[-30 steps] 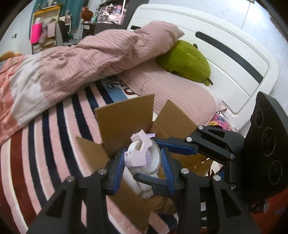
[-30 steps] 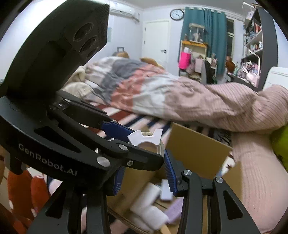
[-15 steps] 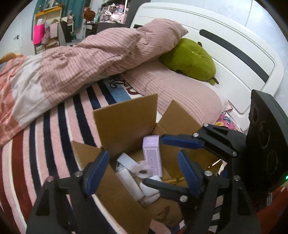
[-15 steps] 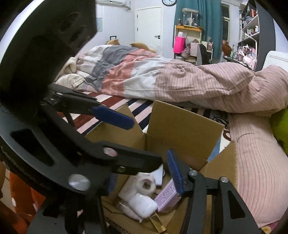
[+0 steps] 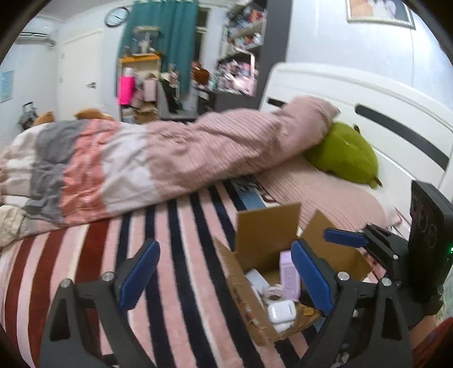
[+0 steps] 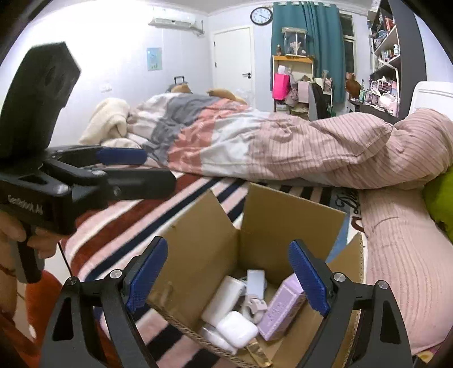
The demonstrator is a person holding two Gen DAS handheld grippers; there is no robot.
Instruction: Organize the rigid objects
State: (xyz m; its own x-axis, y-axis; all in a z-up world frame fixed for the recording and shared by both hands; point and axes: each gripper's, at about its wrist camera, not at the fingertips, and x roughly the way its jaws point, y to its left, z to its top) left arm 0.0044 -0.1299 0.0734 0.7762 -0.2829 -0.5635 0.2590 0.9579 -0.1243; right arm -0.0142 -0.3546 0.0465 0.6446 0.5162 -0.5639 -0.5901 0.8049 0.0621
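Both hand-held grippers are spread and carry nothing: the right hand-held gripper (image 6: 228, 278) hangs over the open cardboard box (image 6: 294, 223), the left hand-held gripper (image 5: 225, 276) at its nine o'clock side. The box stands on the soft striped bed (image 6: 136, 223), so a knock on a flap could tip it, I judge. Inside I count one earbud case (image 6: 237, 328), one lilac carton (image 6: 280, 314), one tape roll (image 5: 272, 293), and two other white things I cannot name.

A home bedroom: a bed (image 6: 119, 223) with a striped blanket, a rumpled quilt (image 6: 254, 141), a white headboard (image 5: 382, 119), teal curtains (image 6: 305, 42), cluttered shelves (image 6: 388, 56) and a wall clock (image 6: 261, 16).
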